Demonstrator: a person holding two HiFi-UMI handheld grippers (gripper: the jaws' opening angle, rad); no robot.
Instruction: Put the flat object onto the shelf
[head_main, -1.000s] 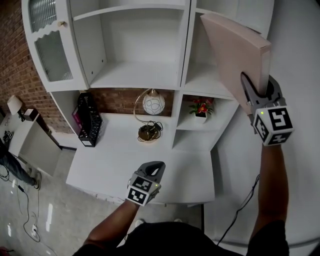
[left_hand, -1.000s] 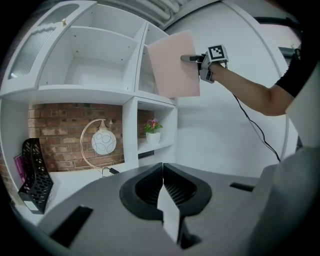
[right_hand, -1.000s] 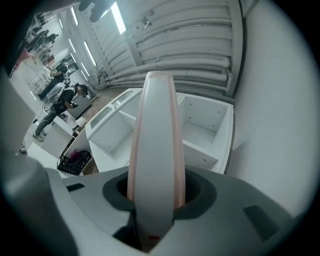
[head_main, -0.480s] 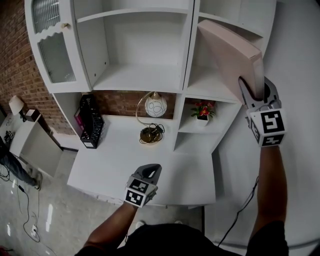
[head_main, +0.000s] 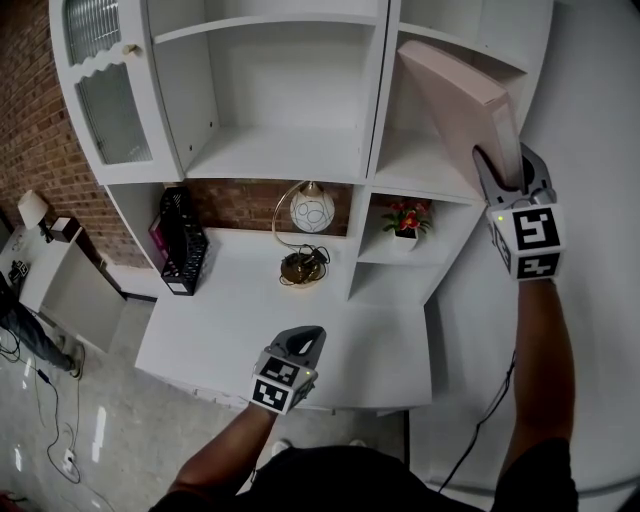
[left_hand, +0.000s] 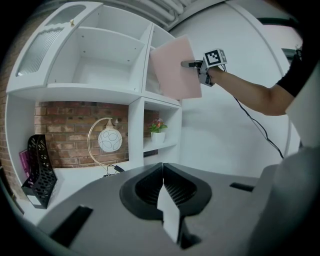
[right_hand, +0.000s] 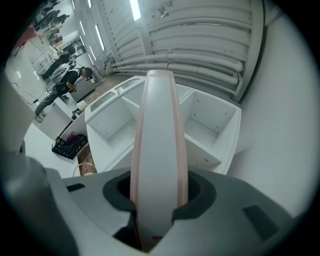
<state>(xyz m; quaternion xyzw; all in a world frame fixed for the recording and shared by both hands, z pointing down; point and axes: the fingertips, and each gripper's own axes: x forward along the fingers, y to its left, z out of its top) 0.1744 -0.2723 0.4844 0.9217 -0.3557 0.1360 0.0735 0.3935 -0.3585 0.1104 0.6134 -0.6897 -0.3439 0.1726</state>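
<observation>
The flat object (head_main: 455, 105) is a thick pale-pink panel with a white edge. My right gripper (head_main: 508, 172) is shut on its lower end and holds it tilted, top leaning left. It hangs in front of the right-hand column of the white shelf unit (head_main: 420, 168), level with the upper compartment. In the right gripper view the flat object (right_hand: 159, 145) runs straight up between the jaws of the right gripper (right_hand: 156, 202). The left gripper view shows the flat object (left_hand: 172, 70) raised beside the shelf. My left gripper (head_main: 305, 342) is shut and holds nothing, low over the desk's front edge.
On the white desk (head_main: 220, 320) stand a globe lamp (head_main: 307, 208) and a black file rack (head_main: 178, 240). A small flower pot (head_main: 404, 220) sits in the lower right cubby. A glass-fronted door (head_main: 100, 95) closes the upper left. A white wall (head_main: 590, 130) borders the right.
My right gripper has carried the flat object a little left and closer to the shelf's right column. The left gripper has barely moved.
</observation>
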